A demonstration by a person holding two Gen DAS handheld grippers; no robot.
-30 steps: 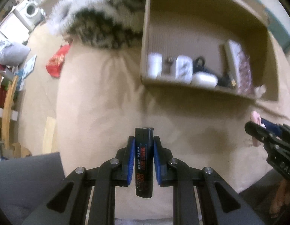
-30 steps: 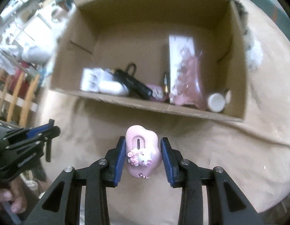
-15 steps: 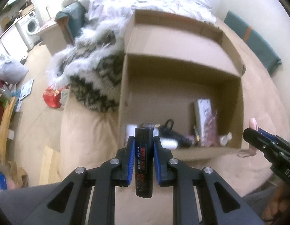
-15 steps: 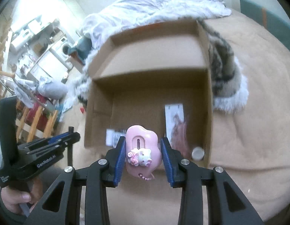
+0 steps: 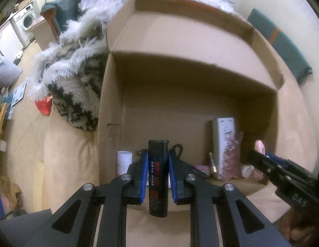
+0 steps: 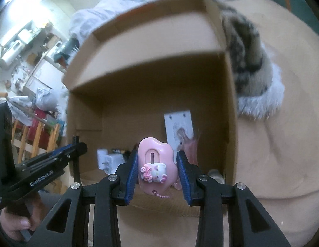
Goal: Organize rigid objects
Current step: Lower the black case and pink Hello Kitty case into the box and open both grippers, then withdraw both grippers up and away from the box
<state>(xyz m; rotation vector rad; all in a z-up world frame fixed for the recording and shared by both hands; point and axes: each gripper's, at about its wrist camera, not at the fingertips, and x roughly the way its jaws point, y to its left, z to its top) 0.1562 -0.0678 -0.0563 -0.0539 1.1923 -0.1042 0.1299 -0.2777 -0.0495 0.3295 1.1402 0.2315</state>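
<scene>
Black lighter (image 5: 158, 177) clamped between the blue pads of the left gripper (image 5: 158, 173), long axis running along the fingers, cap end pointing forward toward the cardboard box (image 5: 110, 107), base end sticking back past the pads toward the camera. Red and white print runs along its length. Pink Hello Kitty toy (image 6: 156, 166) pinched in the right gripper (image 6: 157, 168), heart-ish body, slot side facing the camera, broad lobes pointing forward into the box, narrow end with a small bead chain hanging toward the camera; left pad is on it, contact at the right pad looks slight.

Both grippers hover over the near edge of the box, which sits open on a tan bed cover (image 6: 283, 144). In the left wrist view the right gripper (image 5: 260, 158) enters from the right, with a pink tip of the toy showing above its finger. In the right wrist view the left gripper (image 6: 77, 147) enters from the left, side on, held by a hand (image 6: 17, 224).

Inside the box, along the near wall: white bottle (image 5: 124, 161), white flat pack (image 5: 223, 135) standing against the right side with a pink clear-wrapped item (image 5: 233, 156) in front, plus a small white cap (image 5: 247, 170). Other small bits are too blurred to tell.

Furry black-and-white blanket (image 5: 77, 82) lies just beside the box's left wall. A washing machine (image 5: 28, 18) is in the far background.
</scene>
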